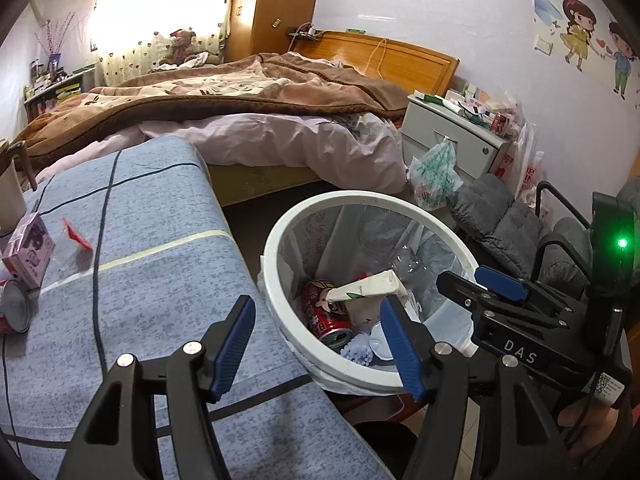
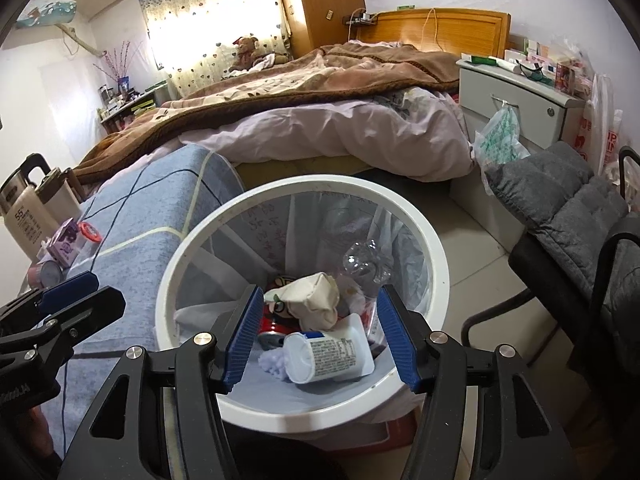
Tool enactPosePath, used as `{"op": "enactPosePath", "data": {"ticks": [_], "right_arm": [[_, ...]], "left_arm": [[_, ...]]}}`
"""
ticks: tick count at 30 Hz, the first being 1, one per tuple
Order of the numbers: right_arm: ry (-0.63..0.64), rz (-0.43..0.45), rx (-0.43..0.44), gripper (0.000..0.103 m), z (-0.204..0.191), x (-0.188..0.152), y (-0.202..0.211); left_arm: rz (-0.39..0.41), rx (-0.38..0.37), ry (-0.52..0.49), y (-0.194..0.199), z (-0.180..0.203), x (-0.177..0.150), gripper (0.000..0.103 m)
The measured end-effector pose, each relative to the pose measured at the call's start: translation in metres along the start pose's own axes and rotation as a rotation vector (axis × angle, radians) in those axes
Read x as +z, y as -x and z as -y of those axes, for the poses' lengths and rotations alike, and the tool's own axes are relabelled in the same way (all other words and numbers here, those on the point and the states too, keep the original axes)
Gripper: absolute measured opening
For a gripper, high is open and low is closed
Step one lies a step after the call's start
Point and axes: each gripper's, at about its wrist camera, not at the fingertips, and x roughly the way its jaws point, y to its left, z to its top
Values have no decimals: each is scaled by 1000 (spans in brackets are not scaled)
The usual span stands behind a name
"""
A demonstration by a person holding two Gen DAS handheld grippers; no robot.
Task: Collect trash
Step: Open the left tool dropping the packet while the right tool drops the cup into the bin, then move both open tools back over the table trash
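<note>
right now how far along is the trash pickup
Done: a red can, a crumpled carton and a white cup lie in the bin. In hand: nothing; the left gripper and right gripper are both open. Left: a purple carton, a red-edged wrapper and a can on the blue cover.

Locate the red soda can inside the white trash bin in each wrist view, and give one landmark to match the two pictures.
Left wrist view: the red soda can lies in the bin's lower left, beside the crumpled carton.
Right wrist view: the can is mostly hidden, just right of the left blue pad, below the carton.
Shared landmark: the white trash bin rim beside the blue checked tablecloth.
</note>
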Motion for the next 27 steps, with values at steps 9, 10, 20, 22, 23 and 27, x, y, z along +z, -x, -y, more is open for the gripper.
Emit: {"op": "enactPosePath", "data": {"ticks": [9,10,20,22,23,27], "right_arm": [[6,25,28,60,-19,-3,14],[9,27,33,60,-22,-3,15],[36,52,76,60,-51,-6,27],[44,56,90,60,-58,-6,28],[47,56,93,60,-61,-7,28],[64,58,113,60,-76,-8,29]], "left_arm": [[38,29,28,21,-16,-5,67],[42,30,31,24,-19,-6,67],[79,75,69,49,-45,-15,67],[89,85,81,54,-52,-17,67],[92,89,89,56,-56,-19,67],[112,133,92,67,-69,-24,67]]}}
